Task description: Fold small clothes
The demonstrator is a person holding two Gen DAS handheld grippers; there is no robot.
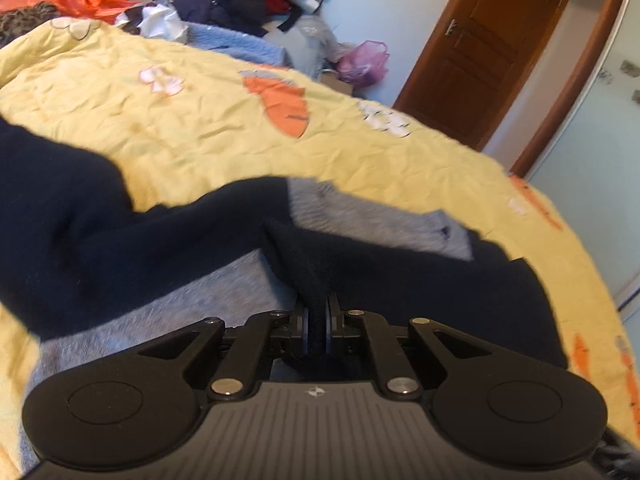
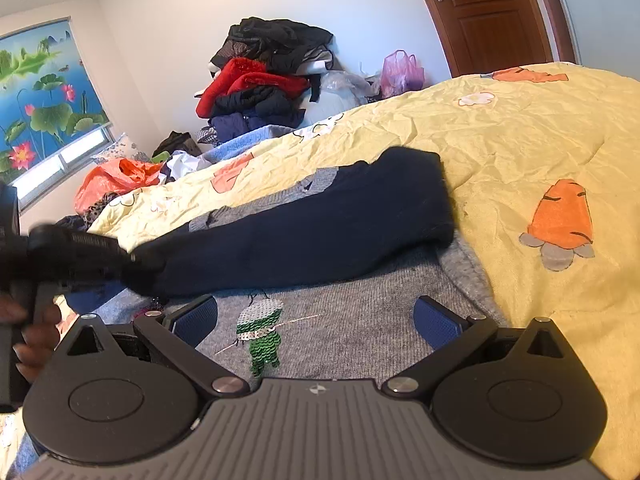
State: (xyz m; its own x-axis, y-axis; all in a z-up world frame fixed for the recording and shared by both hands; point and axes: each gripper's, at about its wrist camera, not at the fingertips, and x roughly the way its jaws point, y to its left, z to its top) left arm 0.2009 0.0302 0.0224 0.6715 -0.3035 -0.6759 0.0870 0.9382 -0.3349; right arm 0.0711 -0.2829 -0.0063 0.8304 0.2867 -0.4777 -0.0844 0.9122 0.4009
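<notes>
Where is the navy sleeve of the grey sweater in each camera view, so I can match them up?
Left wrist view: the navy sleeve fills the lower centre, pinched between the shut fingers of the left gripper.
Right wrist view: the same sleeve lies across the middle, on the grey sweater, above the open right gripper.
Shared landmark: the brown wooden door, upper right in both.

Room was daylit and bright; light entered from the window [image 2: 60, 160] at left in the right wrist view. Left wrist view showed motion blur across the sweater [image 1: 120, 240] and quilt [image 1: 200, 120], while the right wrist view was sharp except the blurred left gripper [image 2: 80, 252]. Both views had fisheye bending, curving the door [image 1: 492, 52] at the edges.
</notes>
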